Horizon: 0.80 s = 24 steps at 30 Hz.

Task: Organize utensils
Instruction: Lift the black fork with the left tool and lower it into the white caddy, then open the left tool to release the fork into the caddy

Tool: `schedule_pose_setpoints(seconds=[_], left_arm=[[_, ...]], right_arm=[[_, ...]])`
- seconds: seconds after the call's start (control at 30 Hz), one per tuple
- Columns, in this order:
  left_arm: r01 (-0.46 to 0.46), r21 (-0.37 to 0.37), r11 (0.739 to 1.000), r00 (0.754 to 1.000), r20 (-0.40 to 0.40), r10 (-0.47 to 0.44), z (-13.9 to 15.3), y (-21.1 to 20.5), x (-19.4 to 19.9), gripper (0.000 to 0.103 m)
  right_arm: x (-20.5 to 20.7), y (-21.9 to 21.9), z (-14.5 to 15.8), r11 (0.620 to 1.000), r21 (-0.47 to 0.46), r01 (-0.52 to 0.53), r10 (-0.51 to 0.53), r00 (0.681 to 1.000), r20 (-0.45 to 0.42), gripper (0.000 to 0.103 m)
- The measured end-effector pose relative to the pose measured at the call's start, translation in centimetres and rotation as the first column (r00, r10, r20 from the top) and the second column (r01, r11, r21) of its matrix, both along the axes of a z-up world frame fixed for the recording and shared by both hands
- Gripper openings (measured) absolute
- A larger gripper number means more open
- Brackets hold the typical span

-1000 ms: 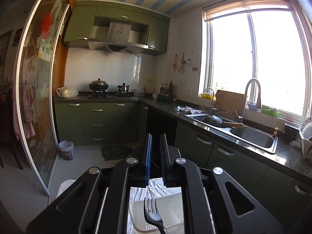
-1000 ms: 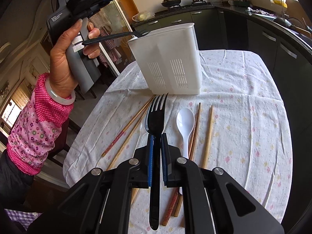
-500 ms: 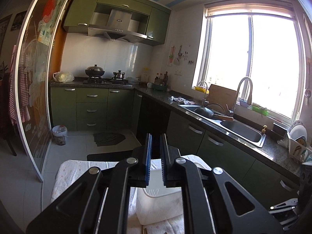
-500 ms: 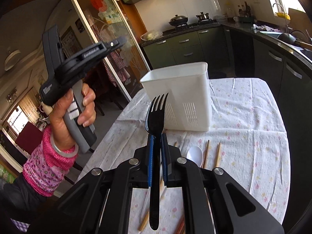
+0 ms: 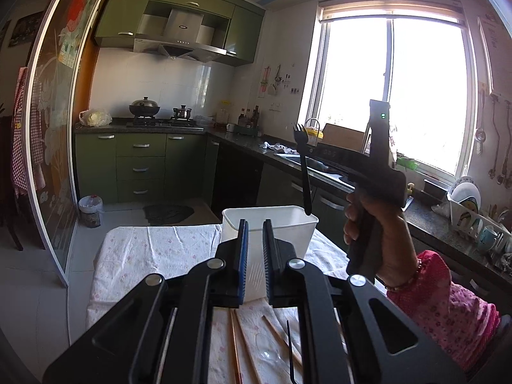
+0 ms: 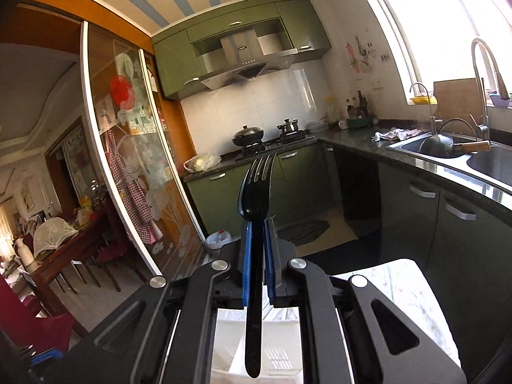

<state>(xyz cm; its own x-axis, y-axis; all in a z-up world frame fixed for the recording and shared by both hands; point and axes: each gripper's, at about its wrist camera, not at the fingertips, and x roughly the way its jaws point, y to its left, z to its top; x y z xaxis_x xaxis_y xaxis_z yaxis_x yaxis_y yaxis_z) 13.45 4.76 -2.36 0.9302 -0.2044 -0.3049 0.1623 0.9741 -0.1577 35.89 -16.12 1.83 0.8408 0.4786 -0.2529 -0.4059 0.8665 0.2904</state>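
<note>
On the clothed table point(image 5: 134, 249), chopsticks point(image 5: 238, 345), a clear spoon point(image 5: 267, 347) and a black fork handle point(image 5: 290, 352) lie in front of the left gripper point(image 5: 254, 227), whose blue pads stand close together with nothing between them. Just beyond its tips stands the white bin point(image 5: 288, 224). To the right, a hand point(image 5: 374, 233) in a pink sleeve point(image 5: 448, 297) holds the right gripper point(image 6: 256, 224), clamped on a black fork point(image 6: 256, 192); the fork stands nearly upright, tines up, its handle end hanging over the bin's right rim. From the right wrist view, the handle tip hangs above the bin's open top.
</note>
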Motion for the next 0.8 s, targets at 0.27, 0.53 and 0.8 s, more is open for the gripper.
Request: schedule_pose_setpoints(seconds=[0.27,0.53,0.8], left_arm=[[0.040,-0.014,0.999,0.999,-0.003,-0.041,-0.3,-0.3,-0.3,0.010],[0.056,0.000,0.998,0.998,-0.029,-0.056,-1.1,-1.3,0.5,0.013],[0.084,-0.006,0.996,0.996,-0.044,-0.084,-2.2,-2.0,0.3,0.017]], right_arm=[[-0.7,1.0,-3.3,0.999,-0.041,-0.014,0.015,1.000,0.020,0.009],[-3.7,-0.4,-5.6,0.994,-0.097,-0.053,0.055,0.998,0.013,0.021],[-9.0,-2.8,-6.9,0.983,-0.153,-0.106,0.113,0.993,0.034,0.031]])
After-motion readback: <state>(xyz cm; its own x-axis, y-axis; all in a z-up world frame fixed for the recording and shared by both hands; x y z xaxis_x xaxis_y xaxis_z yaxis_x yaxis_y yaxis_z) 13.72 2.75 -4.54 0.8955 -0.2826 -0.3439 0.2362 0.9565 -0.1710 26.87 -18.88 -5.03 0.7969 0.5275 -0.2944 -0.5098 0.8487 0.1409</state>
